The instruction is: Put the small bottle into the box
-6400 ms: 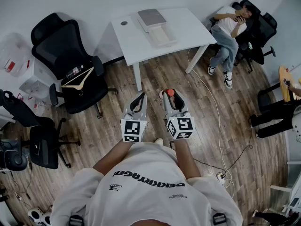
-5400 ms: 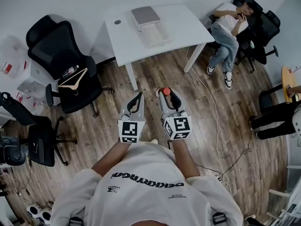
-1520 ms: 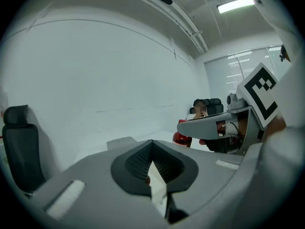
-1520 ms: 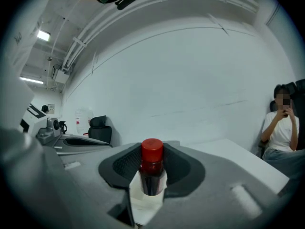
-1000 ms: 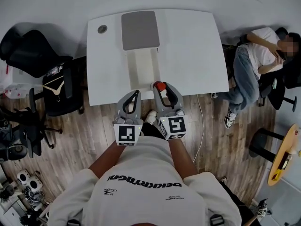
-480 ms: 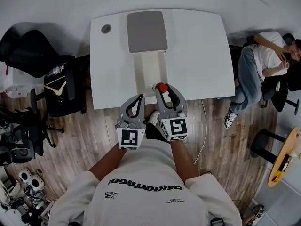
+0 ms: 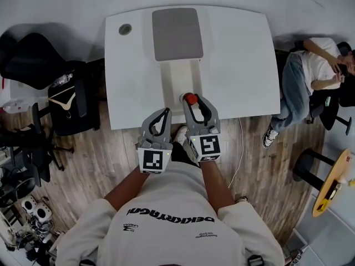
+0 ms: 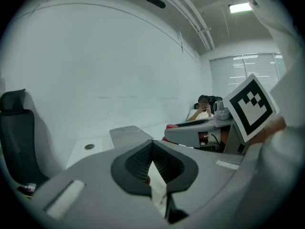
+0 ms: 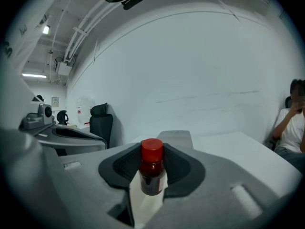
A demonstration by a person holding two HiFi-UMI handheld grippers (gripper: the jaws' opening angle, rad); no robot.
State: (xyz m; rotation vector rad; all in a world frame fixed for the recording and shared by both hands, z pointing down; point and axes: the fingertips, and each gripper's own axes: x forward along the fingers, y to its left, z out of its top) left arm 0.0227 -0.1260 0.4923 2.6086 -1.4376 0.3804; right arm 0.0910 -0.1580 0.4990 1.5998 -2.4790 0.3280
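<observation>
A small dark bottle with a red cap (image 9: 152, 171) stands upright between the jaws of my right gripper (image 9: 151, 178), which is shut on it. In the head view the bottle (image 7: 190, 99) hangs over the near end of the open white box (image 7: 178, 76). The box's grey lid (image 7: 177, 33) lies flat beyond it on the white table (image 7: 244, 60). My left gripper (image 7: 165, 113) hovers at the table's front edge, just left of the box. Its jaws meet with nothing between them (image 8: 152, 144).
A round cable hole (image 7: 125, 29) sits at the table's far left corner. A black office chair (image 7: 39, 60) with a wooden hanger (image 7: 62, 100) stands to the left. A seated person (image 7: 310, 73) is at the right, with a cable (image 7: 239, 148) on the wood floor.
Over the last seconds I have walked up to the table. In the last second both grippers moved slightly forward, bringing the bottle over the box's near end.
</observation>
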